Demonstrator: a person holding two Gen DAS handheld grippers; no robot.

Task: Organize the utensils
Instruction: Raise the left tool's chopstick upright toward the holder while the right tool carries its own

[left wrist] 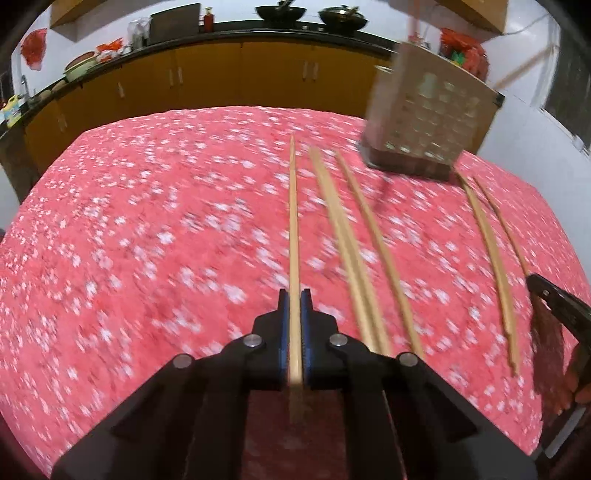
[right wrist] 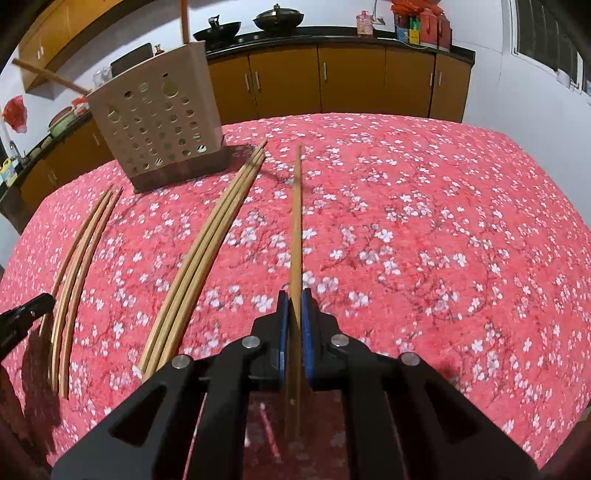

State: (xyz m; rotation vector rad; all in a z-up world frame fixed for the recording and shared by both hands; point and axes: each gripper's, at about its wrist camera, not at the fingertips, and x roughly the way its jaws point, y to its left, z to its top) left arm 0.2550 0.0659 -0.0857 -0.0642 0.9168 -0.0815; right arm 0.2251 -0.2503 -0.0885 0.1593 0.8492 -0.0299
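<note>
My left gripper is shut on a wooden chopstick that points away over the red flowered tablecloth. My right gripper is shut on another chopstick, also pointing forward. More chopsticks lie loose on the cloth: a bundle left of the right gripper and a curved group further left. The beige perforated utensil holder stands at the far side, with a chopstick sticking out of its top. The left view is blurred.
The left gripper's tip shows at the left edge of the right wrist view, and the right gripper's tip at the right edge of the left wrist view. Yellow cabinets under a dark counter with woks run behind the table.
</note>
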